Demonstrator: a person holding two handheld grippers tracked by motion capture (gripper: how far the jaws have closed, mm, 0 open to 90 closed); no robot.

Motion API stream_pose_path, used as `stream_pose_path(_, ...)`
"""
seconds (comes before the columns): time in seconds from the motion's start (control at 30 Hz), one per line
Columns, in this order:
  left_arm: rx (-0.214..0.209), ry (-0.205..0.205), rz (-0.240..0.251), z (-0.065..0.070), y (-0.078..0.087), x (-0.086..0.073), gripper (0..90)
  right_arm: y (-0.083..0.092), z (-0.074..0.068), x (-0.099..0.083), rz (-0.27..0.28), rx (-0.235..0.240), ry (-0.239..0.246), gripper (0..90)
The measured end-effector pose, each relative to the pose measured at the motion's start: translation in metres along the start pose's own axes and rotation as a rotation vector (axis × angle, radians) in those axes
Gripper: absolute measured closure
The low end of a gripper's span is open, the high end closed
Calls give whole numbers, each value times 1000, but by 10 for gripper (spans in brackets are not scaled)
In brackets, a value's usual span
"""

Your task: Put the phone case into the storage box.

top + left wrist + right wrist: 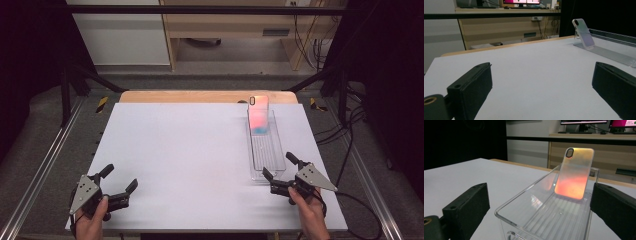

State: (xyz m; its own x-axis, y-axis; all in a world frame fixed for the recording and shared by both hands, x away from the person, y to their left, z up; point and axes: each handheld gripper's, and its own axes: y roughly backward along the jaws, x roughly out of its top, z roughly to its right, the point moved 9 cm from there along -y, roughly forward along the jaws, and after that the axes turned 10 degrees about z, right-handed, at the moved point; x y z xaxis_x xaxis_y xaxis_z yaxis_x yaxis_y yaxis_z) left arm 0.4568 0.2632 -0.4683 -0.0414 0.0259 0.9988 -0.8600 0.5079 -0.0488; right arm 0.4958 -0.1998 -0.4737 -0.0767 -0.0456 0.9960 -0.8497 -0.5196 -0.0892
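My right gripper (pixel 281 167) sits at the near end of the clear tray (pixel 275 150), jaws spread wide and holding nothing, 1 jaw to each side of the tray's near corner. In the right gripper view the tray's rim (pixel 529 192) runs away from me between my 2 jaws. The phone case (pixel 259 115) stands tilted at the far end of that tray, leaning back against the end wall, its camera cutout at the top. It glows orange-pink in that view (pixel 574 173). Between my jaws and the case there is just the ribbed tray floor; the tray's near wall is the 1 thing in the way.

My left gripper (pixel 119 178) rests well apart from all this, at the near left corner of the white table (pixel 180 150), jaws also wide and holding nothing. From the left gripper view the case (pixel 584 33) shows far off to the right, with bare table between.

Behind the table are a wooden desk (pixel 225 25) and hanging cables (pixel 312 35).
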Motion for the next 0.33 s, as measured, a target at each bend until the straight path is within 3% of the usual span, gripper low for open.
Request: stream_pose_path(0.33,-10,-9,0,6,-5,-1,28,3,-1,-10,-33,4,-10,28)
